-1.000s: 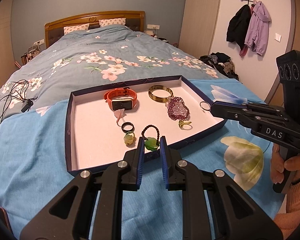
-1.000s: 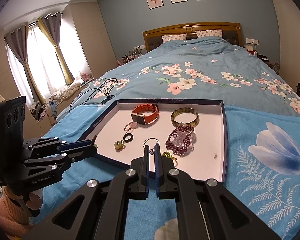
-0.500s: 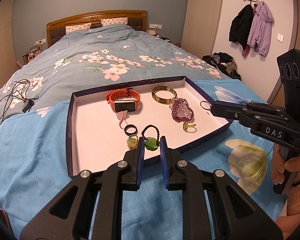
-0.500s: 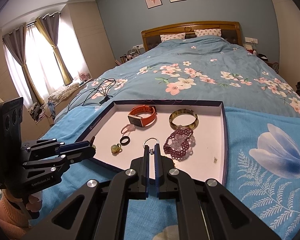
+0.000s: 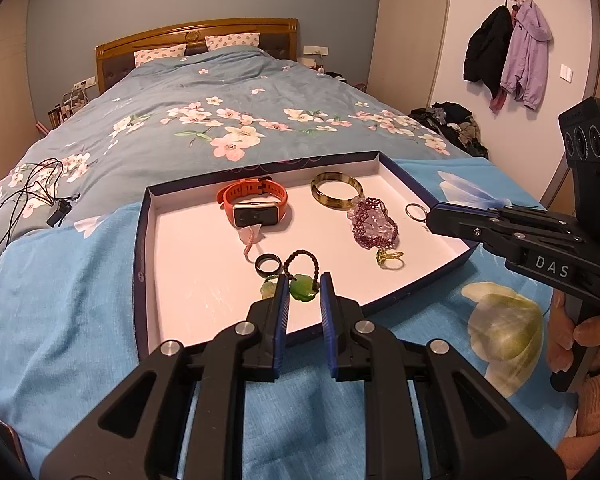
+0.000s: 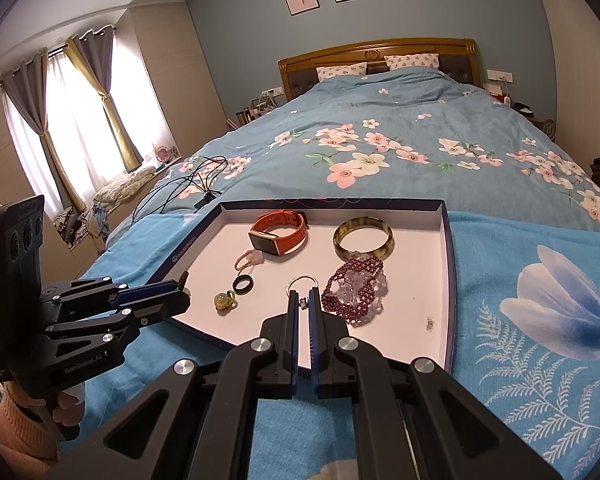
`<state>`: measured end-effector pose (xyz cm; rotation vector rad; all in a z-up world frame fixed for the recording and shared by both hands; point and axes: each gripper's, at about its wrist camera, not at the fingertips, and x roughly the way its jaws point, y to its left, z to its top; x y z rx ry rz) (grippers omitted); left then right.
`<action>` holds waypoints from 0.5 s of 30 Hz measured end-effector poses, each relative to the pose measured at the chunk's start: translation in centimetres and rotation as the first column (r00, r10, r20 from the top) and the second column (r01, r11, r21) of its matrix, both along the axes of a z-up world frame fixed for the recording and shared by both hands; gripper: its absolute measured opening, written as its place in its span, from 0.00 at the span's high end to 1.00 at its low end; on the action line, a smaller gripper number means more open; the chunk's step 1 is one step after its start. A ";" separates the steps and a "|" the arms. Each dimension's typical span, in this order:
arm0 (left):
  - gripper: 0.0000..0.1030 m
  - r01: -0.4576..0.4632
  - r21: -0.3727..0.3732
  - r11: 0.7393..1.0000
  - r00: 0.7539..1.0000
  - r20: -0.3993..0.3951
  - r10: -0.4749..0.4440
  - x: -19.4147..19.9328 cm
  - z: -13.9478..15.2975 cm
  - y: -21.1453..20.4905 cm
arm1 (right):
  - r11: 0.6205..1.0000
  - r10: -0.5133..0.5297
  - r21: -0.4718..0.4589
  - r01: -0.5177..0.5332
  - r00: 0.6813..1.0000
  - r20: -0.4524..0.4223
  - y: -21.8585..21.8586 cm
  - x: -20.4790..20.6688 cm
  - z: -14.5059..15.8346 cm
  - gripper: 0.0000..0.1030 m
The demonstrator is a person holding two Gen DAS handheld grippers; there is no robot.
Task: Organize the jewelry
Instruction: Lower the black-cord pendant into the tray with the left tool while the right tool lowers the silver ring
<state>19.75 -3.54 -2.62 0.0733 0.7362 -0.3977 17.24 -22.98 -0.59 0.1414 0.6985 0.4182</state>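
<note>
From the left wrist, the left gripper (image 5: 304, 294) pinched a green pendant (image 5: 303, 289) by its edges, its dark cord (image 5: 302, 259) looping just ahead. A black ring (image 5: 268, 264) lay just ahead to the left, a watch (image 5: 254, 205) farther ahead, all in the tray (image 5: 141, 248) on the bed (image 5: 220, 120). The right gripper (image 5: 430, 214) reached in from the right, a metal ring (image 5: 414, 211) at its tip.

From the right wrist, the right gripper (image 6: 304, 304) was pressed together on the metal ring (image 6: 301, 282). A beaded bracelet (image 6: 354, 290) lay just right of it, a bangle (image 6: 363, 238) ahead. The left gripper (image 6: 182, 294) stood at the tray's (image 6: 448, 280) left rim.
</note>
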 end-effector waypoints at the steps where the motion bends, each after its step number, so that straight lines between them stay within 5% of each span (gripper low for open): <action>1: 0.85 -0.001 0.001 1.000 1.000 -0.001 0.001 0.1 -0.1 -0.1 | 1.000 -0.001 0.001 0.001 1.000 -0.001 0.0 0.1 0.0 0.97; 15: 0.85 -0.007 0.004 1.000 1.000 -0.013 0.007 1.0 -0.6 -0.3 | 1.000 -0.006 0.004 0.007 1.000 -0.012 -0.1 0.6 -0.3 0.97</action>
